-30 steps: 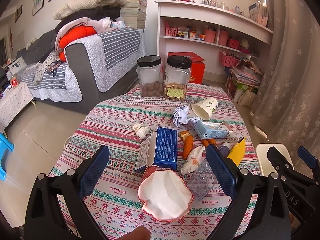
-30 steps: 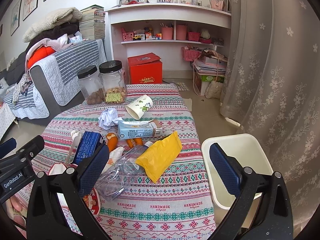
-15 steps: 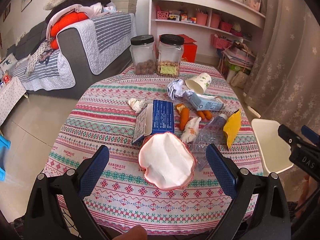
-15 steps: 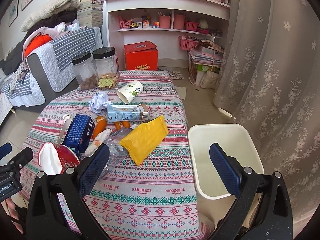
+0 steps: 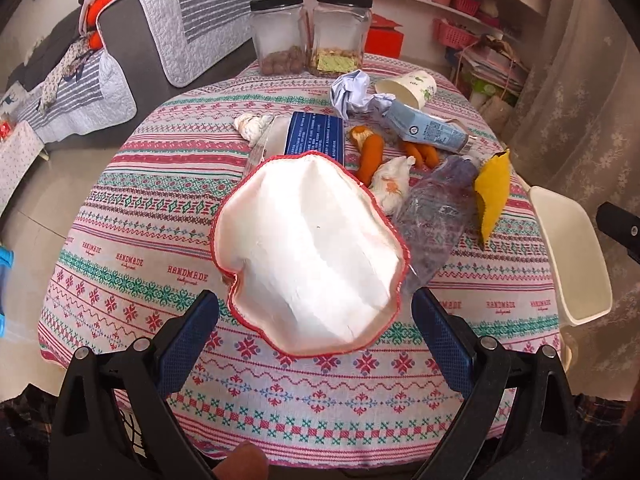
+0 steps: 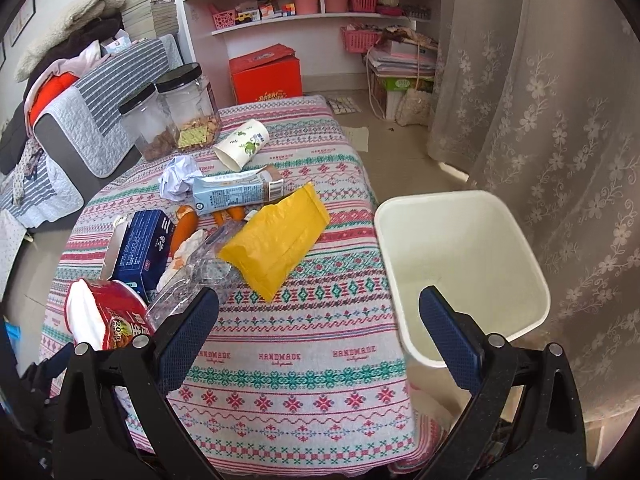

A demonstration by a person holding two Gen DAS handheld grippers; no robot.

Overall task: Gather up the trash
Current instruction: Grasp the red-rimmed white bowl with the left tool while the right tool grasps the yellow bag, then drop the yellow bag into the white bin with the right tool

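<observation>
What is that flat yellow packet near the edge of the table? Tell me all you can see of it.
The yellow packet looks like a padded paper mailer, matte, creased and slightly puffed. It lies flat and askew on the patterned tablecloth, its lower corner over the crushed clear plastic bottle, near the table edge beside the white bin. Neither gripper touches it.

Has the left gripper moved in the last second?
Yes. The left gripper has pulled back toward the near table edge: the instant noodle cup and jars sit higher and farther ahead.
</observation>
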